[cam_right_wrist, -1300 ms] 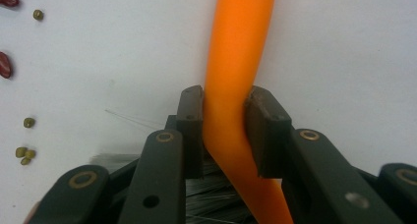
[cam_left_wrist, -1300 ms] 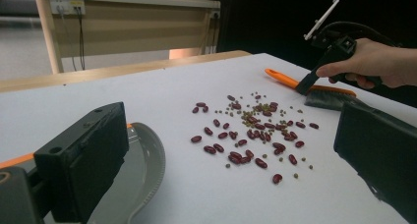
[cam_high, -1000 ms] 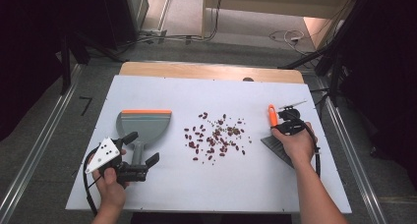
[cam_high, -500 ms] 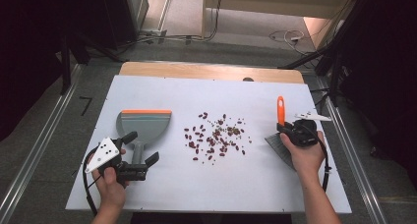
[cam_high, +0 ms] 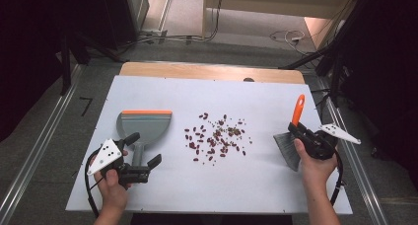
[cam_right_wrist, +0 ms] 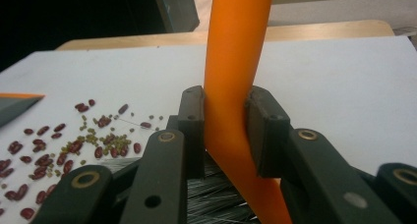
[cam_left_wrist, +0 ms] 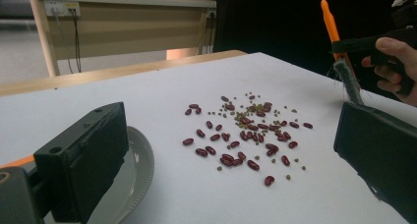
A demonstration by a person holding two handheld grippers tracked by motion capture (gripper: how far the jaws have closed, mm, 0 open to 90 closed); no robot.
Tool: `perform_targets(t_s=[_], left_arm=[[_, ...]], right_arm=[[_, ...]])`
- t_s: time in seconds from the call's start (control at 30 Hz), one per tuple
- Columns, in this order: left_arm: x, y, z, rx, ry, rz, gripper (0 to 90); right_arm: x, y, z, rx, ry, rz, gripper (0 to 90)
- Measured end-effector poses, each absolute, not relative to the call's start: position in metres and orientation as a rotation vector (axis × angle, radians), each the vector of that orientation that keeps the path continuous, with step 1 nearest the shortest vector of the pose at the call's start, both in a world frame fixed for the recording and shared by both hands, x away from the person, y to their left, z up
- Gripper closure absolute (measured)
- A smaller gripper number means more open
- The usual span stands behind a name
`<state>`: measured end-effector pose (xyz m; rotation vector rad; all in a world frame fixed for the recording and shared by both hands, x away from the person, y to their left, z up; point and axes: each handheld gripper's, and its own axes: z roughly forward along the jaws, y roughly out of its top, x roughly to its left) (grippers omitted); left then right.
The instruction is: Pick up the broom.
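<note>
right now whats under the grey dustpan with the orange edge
Under the grey plastic dustpan with the orange edge lies the white tabletop. The scattered red and green beans lie apart to its right. Whatever lies directly beneath the pan is covered.

A white table [cam_high: 256, 94] with a bare wooden far edge carries a grey, orange-rimmed dustpan [cam_high: 144, 124] at left and scattered red and green beans [cam_high: 215, 137] at centre.

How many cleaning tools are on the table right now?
2. A grey dustpan lies at the left, its handle by the left gripper. A brush with an orange handle is held in the right gripper at the right.
</note>
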<state>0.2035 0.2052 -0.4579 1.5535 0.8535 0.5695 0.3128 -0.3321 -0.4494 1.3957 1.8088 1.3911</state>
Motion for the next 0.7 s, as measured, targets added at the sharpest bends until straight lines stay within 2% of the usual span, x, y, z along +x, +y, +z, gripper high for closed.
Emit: perform_targets(t_s=[0.37, 0.7], left_arm=[[0.2, 0.2, -0.454, 1.55, 0.827, 0.562, 1.3], [0.195, 0.181, -0.444, 1.534, 0.784, 0.532, 1.3]], right_arm=[[0.295, -0.328, -0.423, 1.233, 1.754, 1.609, 69.1], [0.279, -0.292, -0.4, 1.109, 1.765, 1.724, 69.1]])
